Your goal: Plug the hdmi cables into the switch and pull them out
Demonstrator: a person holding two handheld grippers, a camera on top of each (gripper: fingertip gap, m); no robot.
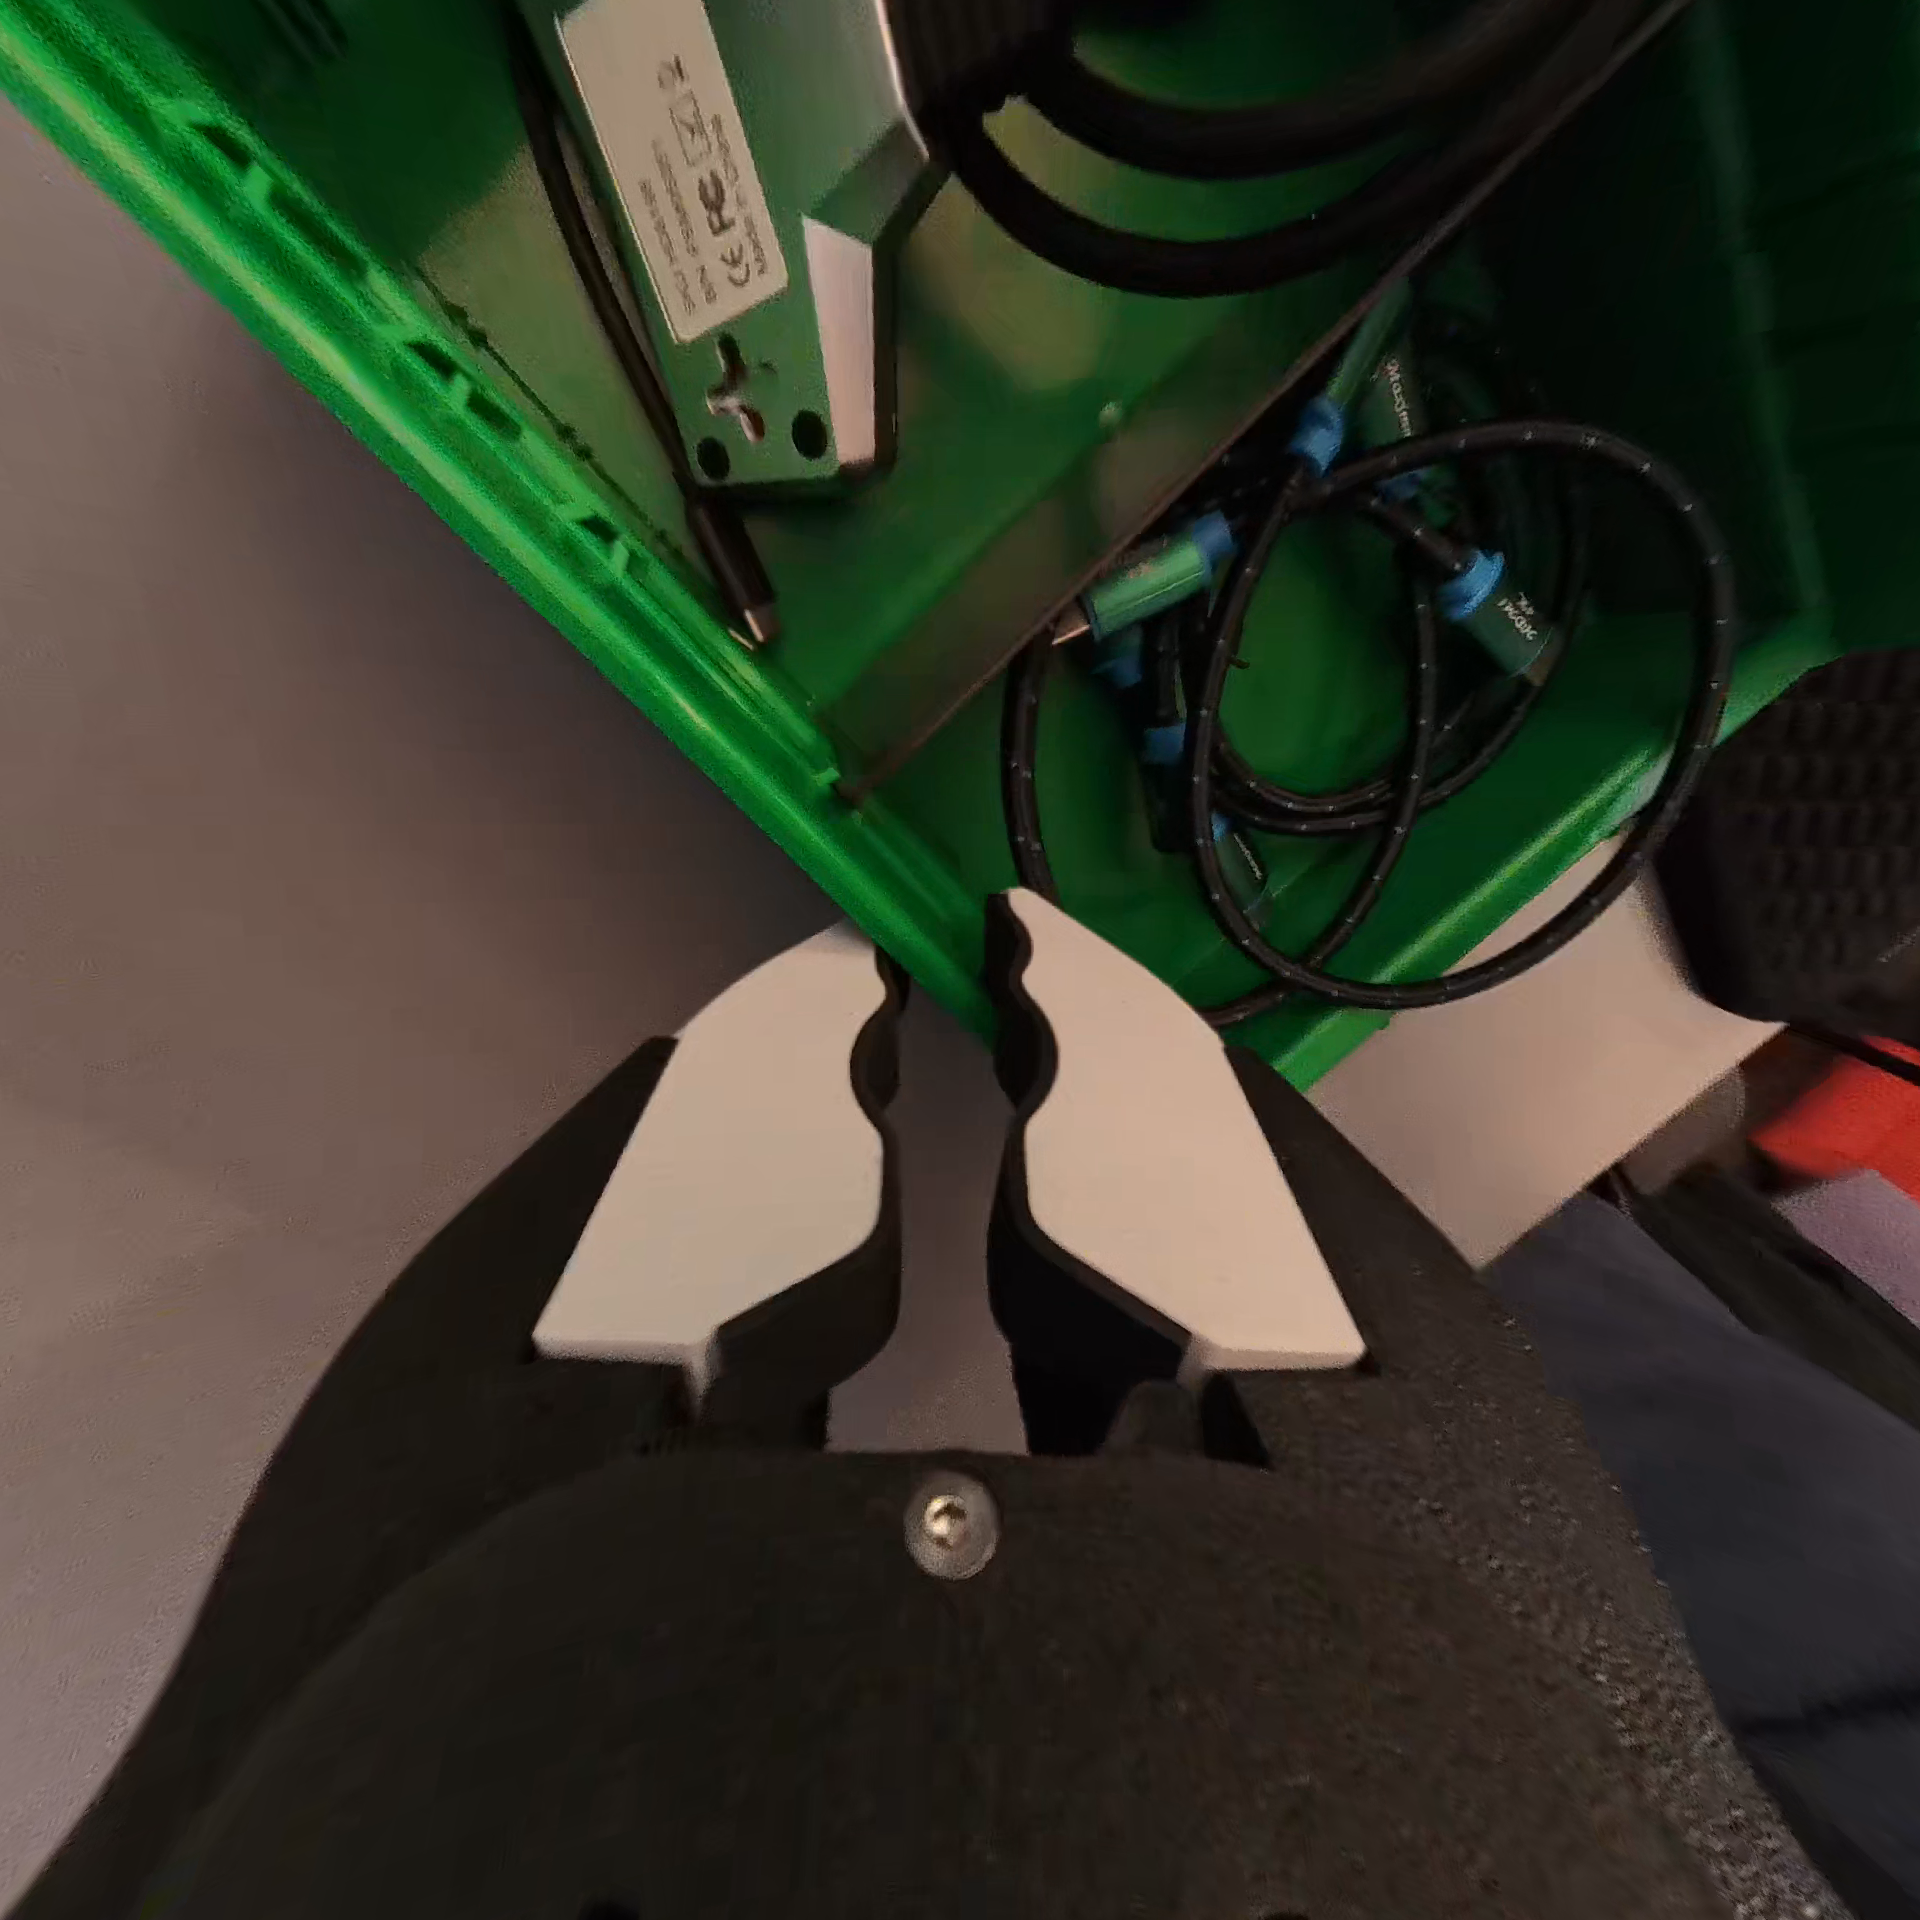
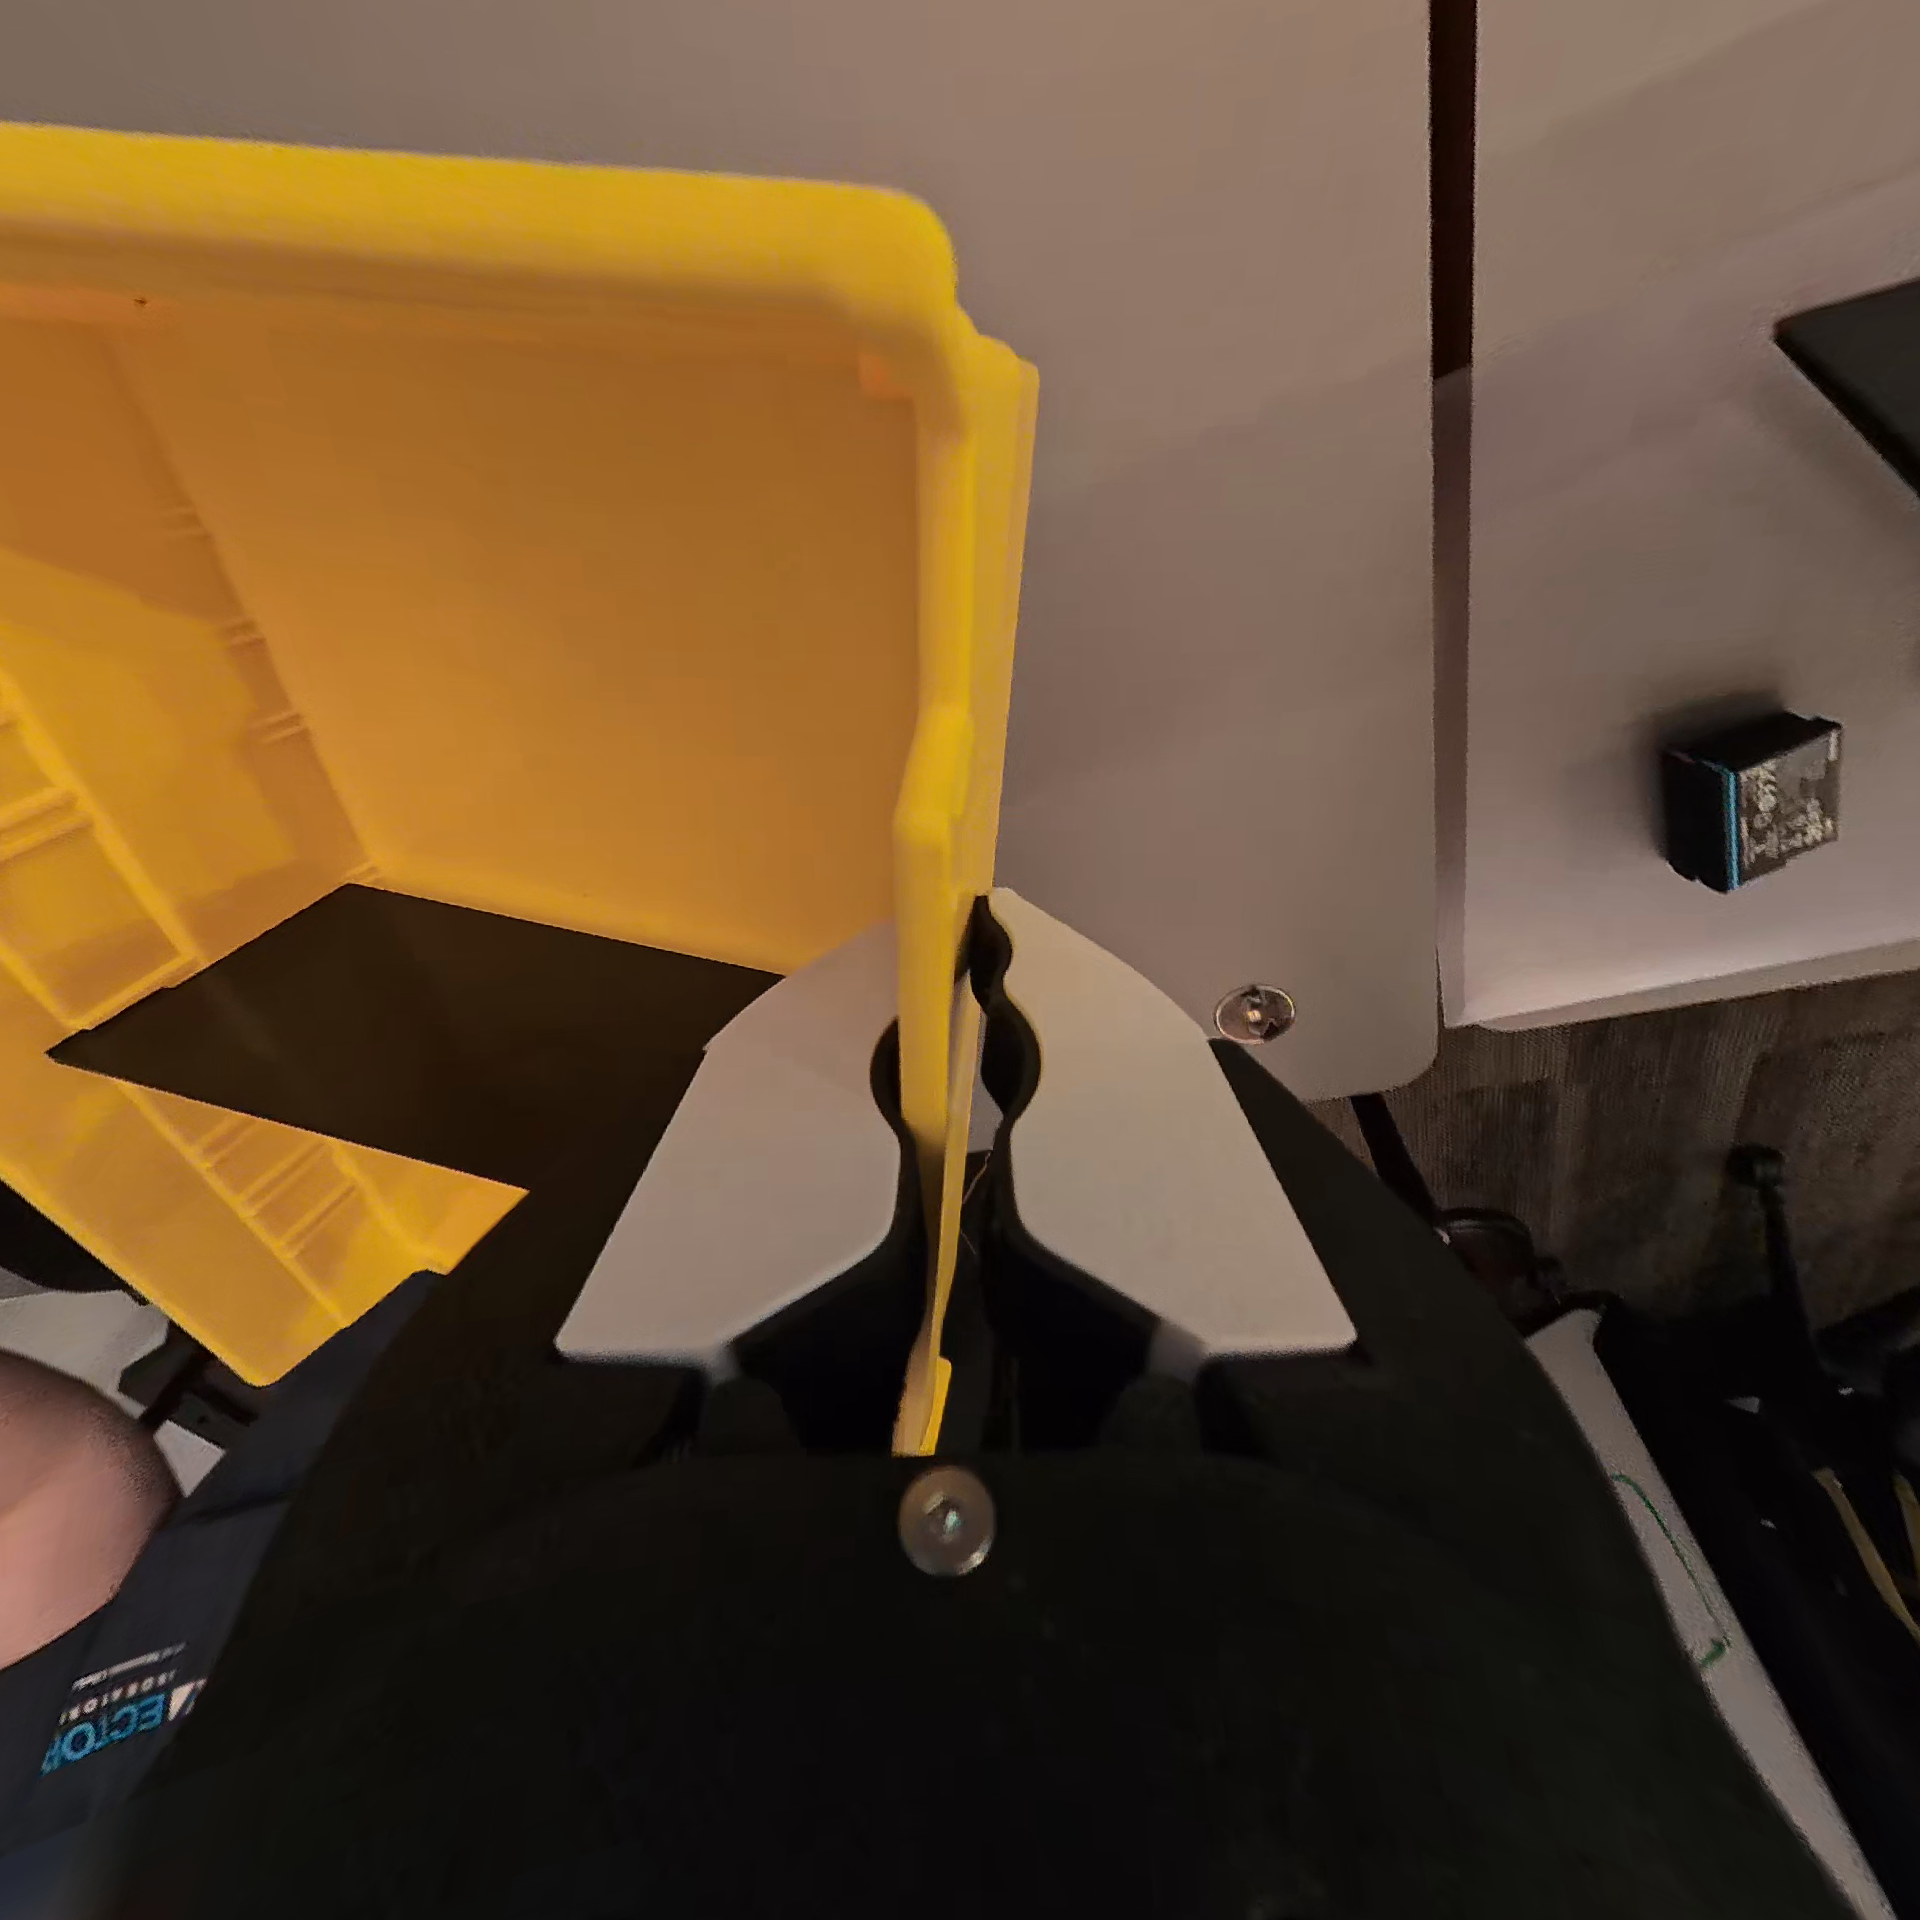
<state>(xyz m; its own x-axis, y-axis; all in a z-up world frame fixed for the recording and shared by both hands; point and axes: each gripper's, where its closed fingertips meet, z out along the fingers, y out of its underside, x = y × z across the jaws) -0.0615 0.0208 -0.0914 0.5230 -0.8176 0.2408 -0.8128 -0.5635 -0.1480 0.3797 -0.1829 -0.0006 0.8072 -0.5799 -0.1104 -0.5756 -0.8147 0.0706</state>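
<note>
The HDMI switch [image 1: 717, 208], a flat metal box with a white label, lies in one compartment of a green bin [image 1: 520, 457]. Braided black HDMI cables [image 1: 1455, 665] with blue-collared plugs lie coiled in the neighbouring compartment, behind a dark divider [image 1: 1195, 499]. My left gripper [image 1: 943, 935] straddles the green bin's rim, one finger inside and one outside, and is closed on it. My right gripper [image 2: 940, 935] is shut on the side wall of a yellow bin [image 2: 520, 540]. No cable is held.
A thicker black cable [image 1: 1143, 208] loops near the switch. A black textured object [image 1: 1808, 831] sits right of the green bin. A small black block [image 2: 1756, 800] lies on the white table [image 2: 1247, 520]. A person's hand [image 2: 62, 1475] shows at lower left. Spacing between my two grippers at the tips: around 50 centimetres. The right tips stand about 30 centimetres off the small black block [image 2: 1756, 800].
</note>
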